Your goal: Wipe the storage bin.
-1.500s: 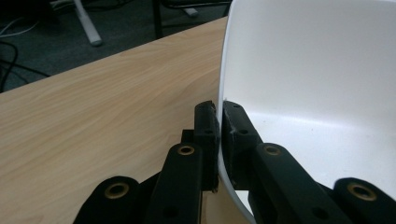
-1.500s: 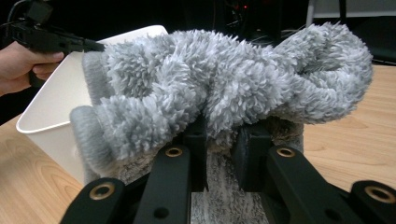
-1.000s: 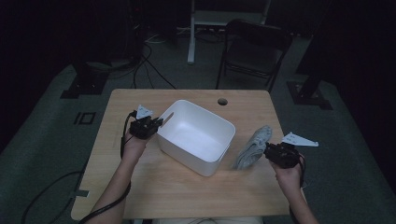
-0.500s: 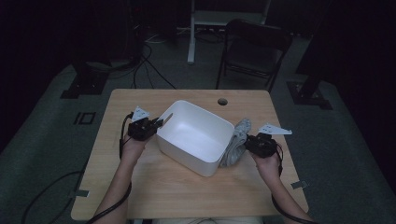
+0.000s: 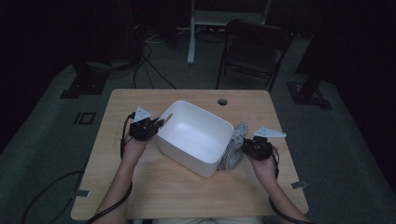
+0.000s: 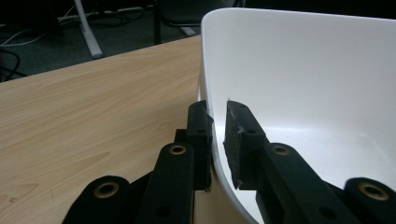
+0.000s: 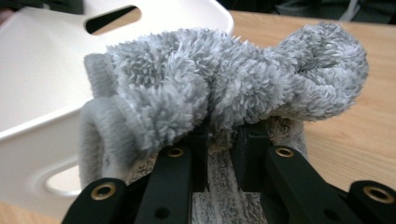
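On the pale wooden surface (image 5: 140,186), the left tongs (image 6: 217,135) were clamped on the thin rim of the white rectangular plastic tub (image 5: 196,135), one pad outside the wall and the other inside. The tub stood between the two hands at mid-surface. At its right side, touching its outer wall, the fluffy grey rolled cloth (image 7: 224,84) bulged over the right tongs (image 7: 222,149), which were clamped on its underside fold.

Wooden table (image 5: 154,186): white tub (image 5: 196,135), grey towel (image 5: 233,149)
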A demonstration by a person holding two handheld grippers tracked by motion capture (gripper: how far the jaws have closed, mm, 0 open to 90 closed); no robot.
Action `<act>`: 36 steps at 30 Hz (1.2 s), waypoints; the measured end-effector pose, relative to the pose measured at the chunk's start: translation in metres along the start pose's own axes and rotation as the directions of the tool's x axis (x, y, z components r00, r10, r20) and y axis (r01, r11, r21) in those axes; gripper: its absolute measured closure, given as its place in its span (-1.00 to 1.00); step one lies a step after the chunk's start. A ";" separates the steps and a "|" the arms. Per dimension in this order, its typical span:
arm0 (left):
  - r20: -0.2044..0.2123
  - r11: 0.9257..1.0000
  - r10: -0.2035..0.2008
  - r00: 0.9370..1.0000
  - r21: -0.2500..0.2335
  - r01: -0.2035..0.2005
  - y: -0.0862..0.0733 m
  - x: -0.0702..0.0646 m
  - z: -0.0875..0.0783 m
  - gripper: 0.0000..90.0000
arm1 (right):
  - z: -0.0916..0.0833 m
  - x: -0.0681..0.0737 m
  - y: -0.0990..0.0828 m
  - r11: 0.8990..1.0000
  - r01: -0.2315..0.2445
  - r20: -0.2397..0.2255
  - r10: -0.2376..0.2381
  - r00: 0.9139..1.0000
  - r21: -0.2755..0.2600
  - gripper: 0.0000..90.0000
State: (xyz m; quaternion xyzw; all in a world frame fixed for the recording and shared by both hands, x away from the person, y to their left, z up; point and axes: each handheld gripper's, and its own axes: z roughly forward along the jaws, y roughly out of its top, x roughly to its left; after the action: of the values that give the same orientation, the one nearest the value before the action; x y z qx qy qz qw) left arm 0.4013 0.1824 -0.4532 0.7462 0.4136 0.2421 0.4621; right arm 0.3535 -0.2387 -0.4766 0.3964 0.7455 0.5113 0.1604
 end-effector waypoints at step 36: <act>-0.021 1.000 -0.020 1.000 -0.018 0.019 -0.002 -0.004 0.002 0.78 | 0.051 -0.021 -0.041 0.984 -0.068 0.054 0.060 0.997 0.164 0.75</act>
State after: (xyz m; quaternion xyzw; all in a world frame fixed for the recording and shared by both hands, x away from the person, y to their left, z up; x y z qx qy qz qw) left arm 0.3997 0.1785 -0.4557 0.7354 0.4236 0.2492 0.4664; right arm 0.3820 -0.2289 -0.5378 0.4447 0.7680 0.4425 0.1287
